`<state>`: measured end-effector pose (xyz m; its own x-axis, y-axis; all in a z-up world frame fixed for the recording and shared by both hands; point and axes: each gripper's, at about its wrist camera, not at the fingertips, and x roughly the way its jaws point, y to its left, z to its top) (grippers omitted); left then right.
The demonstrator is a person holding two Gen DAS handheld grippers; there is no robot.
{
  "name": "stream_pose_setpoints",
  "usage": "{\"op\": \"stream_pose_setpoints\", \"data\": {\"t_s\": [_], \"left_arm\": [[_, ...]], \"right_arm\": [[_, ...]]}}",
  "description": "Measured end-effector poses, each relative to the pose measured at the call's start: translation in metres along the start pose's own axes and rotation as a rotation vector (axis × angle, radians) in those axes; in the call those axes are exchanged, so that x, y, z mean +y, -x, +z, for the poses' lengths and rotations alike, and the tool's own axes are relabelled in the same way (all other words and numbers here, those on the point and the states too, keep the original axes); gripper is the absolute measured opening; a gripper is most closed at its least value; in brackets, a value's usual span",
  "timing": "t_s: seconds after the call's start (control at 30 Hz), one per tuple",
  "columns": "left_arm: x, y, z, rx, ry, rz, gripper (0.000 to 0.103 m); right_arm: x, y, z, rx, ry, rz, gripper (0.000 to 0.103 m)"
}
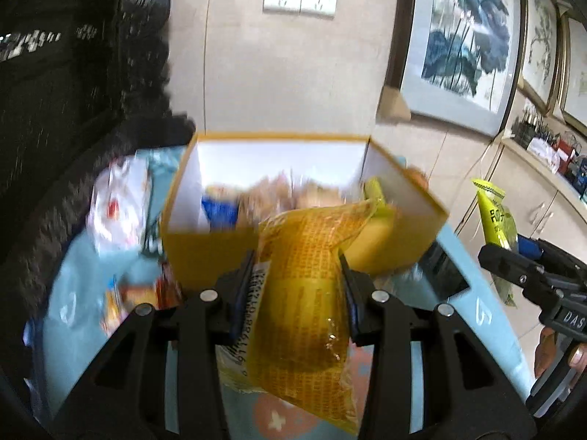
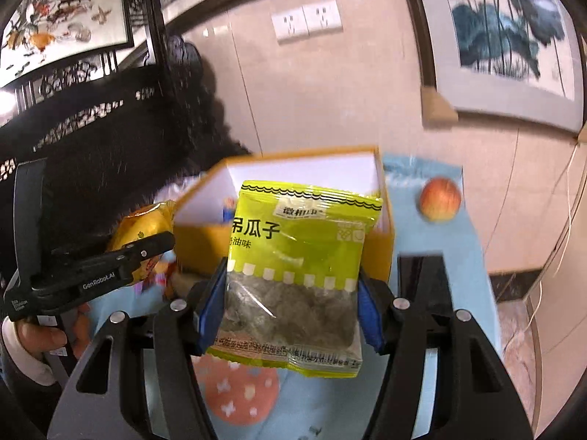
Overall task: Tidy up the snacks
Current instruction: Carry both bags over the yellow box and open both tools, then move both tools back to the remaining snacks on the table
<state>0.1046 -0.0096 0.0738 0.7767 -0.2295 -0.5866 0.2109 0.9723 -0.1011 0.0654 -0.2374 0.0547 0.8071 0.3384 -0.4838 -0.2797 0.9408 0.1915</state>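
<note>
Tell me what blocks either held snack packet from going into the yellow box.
Nothing visible does. The yellow box is open-topped just ahead; the left gripper holds the yellow packet and the right gripper the green seed packet, both in front of it. Snacks already lie inside.

Each camera is fixed just behind a gripper and is aimed forward and a bit down, close above the blue table (image 1: 473,271). The yellow box (image 1: 205,249) and wall sockets (image 2: 306,20) are seen by both.

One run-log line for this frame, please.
left claw: holds yellow packet | right claw: holds green packet | box: open
</note>
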Motion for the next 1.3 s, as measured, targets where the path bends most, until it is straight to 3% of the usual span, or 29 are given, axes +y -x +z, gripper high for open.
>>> {"op": "stream_pose_setpoints", "data": {"t_s": [0.17,0.43,0.5,0.53,0.6,0.97,1.1,1.3], "left_arm": [[0.0,-0.014,0.046,-0.032,0.006,0.023,0.041],[0.01,-0.067,0.074,0.009,0.023,0.048,0.042],[0.014,-0.085,0.076,0.021,0.043,0.05,0.068],[0.014,-0.092,0.076,0.012,0.049,0.076,0.099],[0.014,-0.096,0.072,-0.027,0.043,0.129,0.101],[0.021,-0.089,0.044,0.054,0.062,0.106,0.101],[0.022,-0.07,0.035,0.052,0.043,0.116,0.101],[0.04,-0.036,0.019,0.035,0.046,0.151,0.101]], "right_arm": [[-0.006,-0.025,0.032,-0.013,0.009,-0.013,0.062],[-0.009,-0.081,0.063,0.014,0.012,-0.048,0.063],[-0.013,-0.101,0.067,0.042,-0.008,-0.051,0.067],[-0.017,-0.113,0.068,0.063,-0.032,-0.056,0.074],[-0.026,-0.122,0.064,0.067,-0.098,-0.076,0.078],[-0.034,-0.094,0.035,0.079,-0.15,-0.006,0.08],[-0.032,-0.075,0.025,0.056,-0.17,-0.014,0.093],[-0.032,-0.054,0.01,0.045,-0.199,0.008,0.094]]}}
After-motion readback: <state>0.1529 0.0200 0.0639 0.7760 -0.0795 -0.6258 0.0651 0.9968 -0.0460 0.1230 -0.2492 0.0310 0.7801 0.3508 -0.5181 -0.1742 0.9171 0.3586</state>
